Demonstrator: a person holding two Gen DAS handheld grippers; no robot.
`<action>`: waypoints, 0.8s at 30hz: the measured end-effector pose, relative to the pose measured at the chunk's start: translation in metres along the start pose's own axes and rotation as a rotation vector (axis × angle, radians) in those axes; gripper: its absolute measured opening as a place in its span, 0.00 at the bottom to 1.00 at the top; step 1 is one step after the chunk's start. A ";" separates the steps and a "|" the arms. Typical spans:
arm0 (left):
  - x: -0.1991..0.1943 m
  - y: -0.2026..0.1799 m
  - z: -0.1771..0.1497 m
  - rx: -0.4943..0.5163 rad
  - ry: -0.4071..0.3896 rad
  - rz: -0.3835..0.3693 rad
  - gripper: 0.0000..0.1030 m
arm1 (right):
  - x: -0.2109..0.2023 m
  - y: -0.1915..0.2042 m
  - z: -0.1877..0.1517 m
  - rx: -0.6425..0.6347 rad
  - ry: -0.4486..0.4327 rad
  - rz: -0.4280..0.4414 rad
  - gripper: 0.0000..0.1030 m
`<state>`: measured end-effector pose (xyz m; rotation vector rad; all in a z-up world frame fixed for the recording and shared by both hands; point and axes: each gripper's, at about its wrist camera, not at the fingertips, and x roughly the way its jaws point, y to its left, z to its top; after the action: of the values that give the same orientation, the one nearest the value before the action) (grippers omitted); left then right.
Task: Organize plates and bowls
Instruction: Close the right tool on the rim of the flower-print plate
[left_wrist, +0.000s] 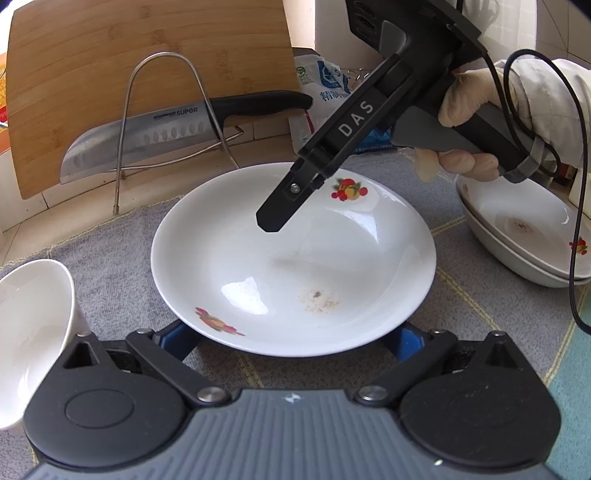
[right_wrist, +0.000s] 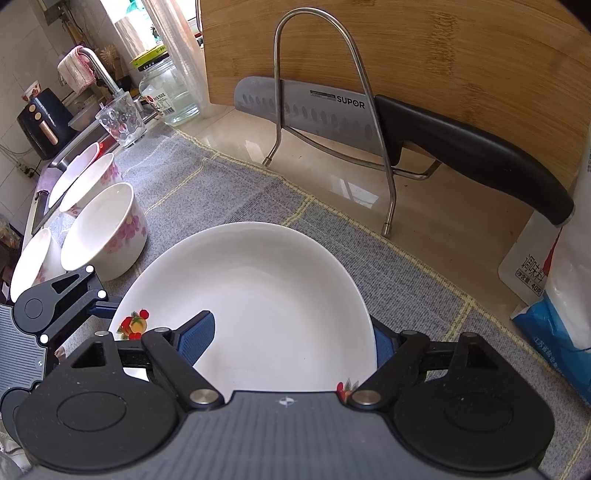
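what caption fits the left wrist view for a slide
Right gripper hovering over a fruit-print white plate on a grey mat, knife racked behind.

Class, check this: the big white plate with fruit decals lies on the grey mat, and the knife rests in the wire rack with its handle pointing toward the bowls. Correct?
Not quite. In the right wrist view the knife rests in the wire rack, but its handle points away from the bowls. The plate does lie on the grey mat.

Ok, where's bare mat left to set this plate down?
Bare mat lies between the plate, the bowls and the knife rack. Another strip runs between the plate and the stacked plates. It is crowded along the bowls, and at the plate's rim, where the right gripper hovers.
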<state>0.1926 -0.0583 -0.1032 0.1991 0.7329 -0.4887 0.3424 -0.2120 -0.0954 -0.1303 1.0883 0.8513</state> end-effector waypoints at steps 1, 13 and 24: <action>0.000 0.000 0.000 0.001 0.002 -0.002 0.98 | 0.000 0.001 -0.001 0.001 0.001 0.001 0.86; -0.007 0.003 -0.008 0.045 0.010 -0.052 0.98 | -0.007 0.007 -0.013 0.034 0.010 0.046 0.88; -0.008 0.003 -0.010 0.054 -0.003 -0.060 0.99 | -0.004 0.006 -0.009 0.049 -0.011 0.054 0.88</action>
<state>0.1829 -0.0491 -0.1049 0.2272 0.7246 -0.5661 0.3314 -0.2144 -0.0946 -0.0554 1.1056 0.8726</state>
